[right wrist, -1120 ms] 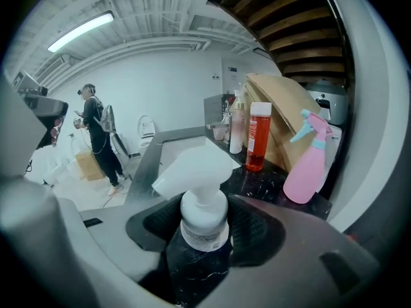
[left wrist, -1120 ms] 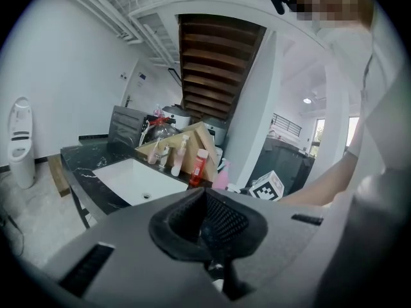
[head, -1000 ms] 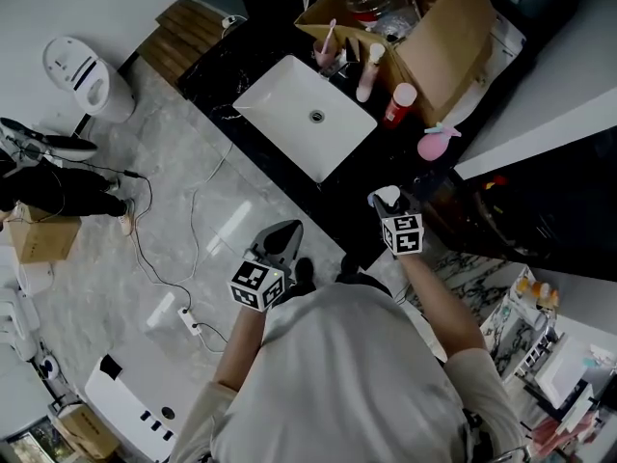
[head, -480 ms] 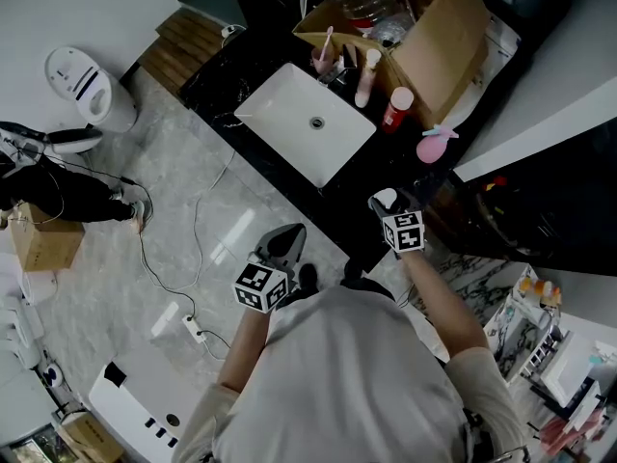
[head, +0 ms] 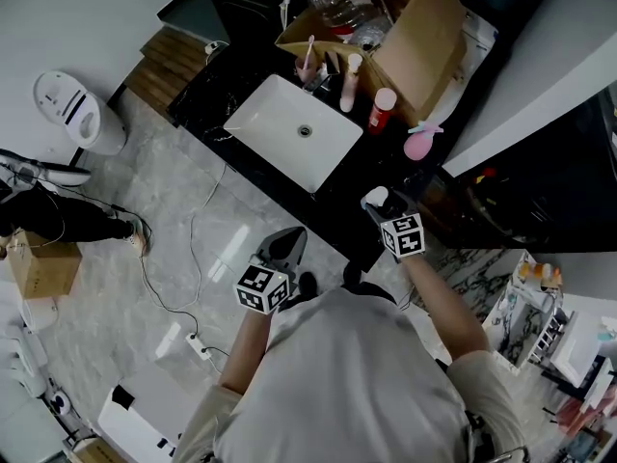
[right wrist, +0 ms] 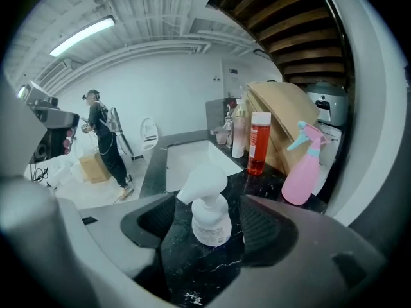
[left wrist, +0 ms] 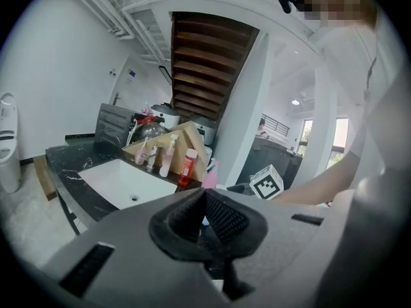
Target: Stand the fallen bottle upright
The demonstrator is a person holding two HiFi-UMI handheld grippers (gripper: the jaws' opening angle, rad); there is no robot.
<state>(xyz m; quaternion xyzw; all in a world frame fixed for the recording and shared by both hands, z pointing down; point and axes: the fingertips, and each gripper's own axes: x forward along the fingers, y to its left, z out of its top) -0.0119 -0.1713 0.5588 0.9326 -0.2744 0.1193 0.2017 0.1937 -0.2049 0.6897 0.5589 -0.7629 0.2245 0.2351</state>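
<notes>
A white pump bottle (right wrist: 210, 218) stands upright on the black marble counter (right wrist: 192, 262); in the head view the bottle (head: 375, 198) sits near the counter's front edge. My right gripper (right wrist: 212, 231) is around it, and its jaws have just been opening. The bottle is between the pads (right wrist: 264, 226), with a gap on each side. In the head view the right gripper (head: 383, 208) points at the bottle from the near side. My left gripper (head: 286, 239) hangs over the floor left of the counter, its pads (left wrist: 221, 217) meeting at the tips with nothing between them.
A white sink (head: 289, 148) is set in the counter. Behind it are a cardboard box (head: 410, 41), a red bottle (head: 382, 110) and a pink spray bottle (head: 420, 143). Cables and a power strip (head: 198, 321) lie on the floor. A person (right wrist: 106, 143) stands far left.
The head view has drifted, so the counter sits higher and further left in the picture. My right gripper has backed off the bottle slightly. The left gripper has kept its place.
</notes>
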